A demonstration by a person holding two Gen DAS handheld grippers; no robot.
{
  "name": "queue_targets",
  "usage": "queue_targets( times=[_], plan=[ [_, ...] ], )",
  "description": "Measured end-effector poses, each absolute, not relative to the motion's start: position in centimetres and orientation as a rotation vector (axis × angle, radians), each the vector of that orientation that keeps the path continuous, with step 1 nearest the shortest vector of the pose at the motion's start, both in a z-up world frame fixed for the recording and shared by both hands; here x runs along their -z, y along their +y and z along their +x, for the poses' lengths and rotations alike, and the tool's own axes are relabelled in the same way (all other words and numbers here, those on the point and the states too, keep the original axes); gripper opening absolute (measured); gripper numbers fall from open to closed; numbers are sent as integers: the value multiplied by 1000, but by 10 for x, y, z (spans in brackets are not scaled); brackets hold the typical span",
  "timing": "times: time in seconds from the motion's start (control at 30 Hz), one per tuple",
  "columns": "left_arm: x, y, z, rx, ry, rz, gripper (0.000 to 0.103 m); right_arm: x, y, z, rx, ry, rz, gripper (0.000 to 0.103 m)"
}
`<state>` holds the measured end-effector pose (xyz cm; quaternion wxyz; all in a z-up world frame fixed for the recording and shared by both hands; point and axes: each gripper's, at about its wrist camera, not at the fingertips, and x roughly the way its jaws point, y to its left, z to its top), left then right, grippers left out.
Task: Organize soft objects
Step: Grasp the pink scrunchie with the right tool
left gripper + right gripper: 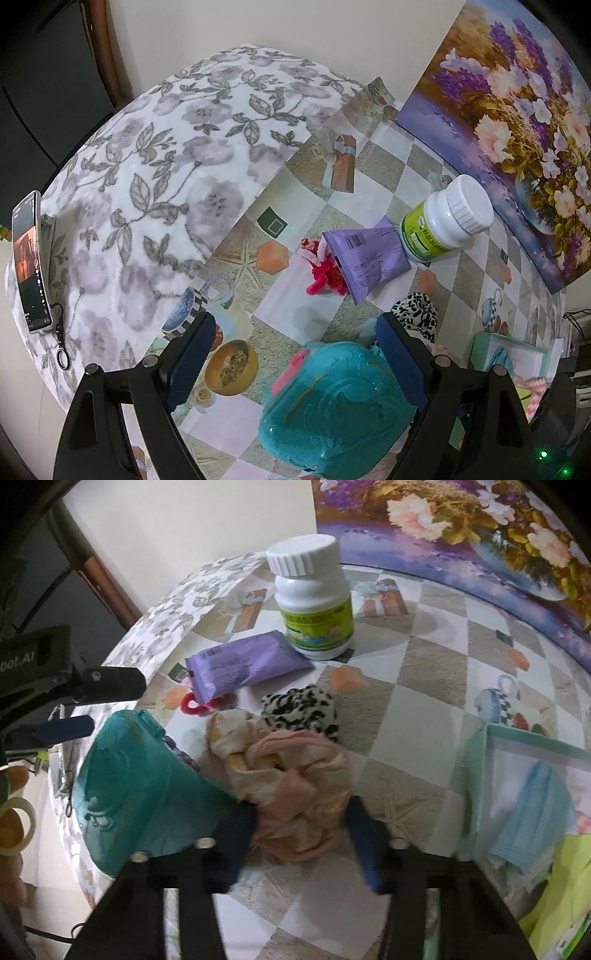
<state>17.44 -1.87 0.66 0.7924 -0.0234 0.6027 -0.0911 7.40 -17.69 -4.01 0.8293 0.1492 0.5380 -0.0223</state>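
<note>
Right gripper (301, 834): we see pads clamped on peach scrunchie (295, 794), mid-table, touching leopard scrunchie (303, 709). Left gripper (295, 358): jaws wide, nothing between pads, over teal case (332, 410).
Floral blanket (147, 166) covers table's left side.
Checkered tablecloth (424, 720): bare stretch between scrunchies and mint box (480, 775).
Box cut off by frame.
Red scrunchie (321, 273) half hidden under purple packet (365, 254).
Bottle (314, 602) label unreadable.

You face cream wall (207, 26); flower painting (517, 122) leans against it on table with checkered oilcloth (424, 686). Floral blanket (147, 155) covers far end. Dark doorway, brown frame (110, 48) left.
</note>
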Motion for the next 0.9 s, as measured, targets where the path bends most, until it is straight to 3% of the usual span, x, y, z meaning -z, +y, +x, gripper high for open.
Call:
queue_targets(
  times=[0.17, 0.37, 0.9],
  plan=[
    [-7, -19, 174, 194, 1298, -54, 89, 33, -182, 70, 27, 1118, 354, 29],
    [-13, -18, 172, 186, 1283, -45, 89, 23, -185, 65, 13, 1087, 372, 19],
    [-25, -28, 165, 207, 1253, -25, 89, -16, -202, 53, 27, 994, 405, 14]
  ],
)
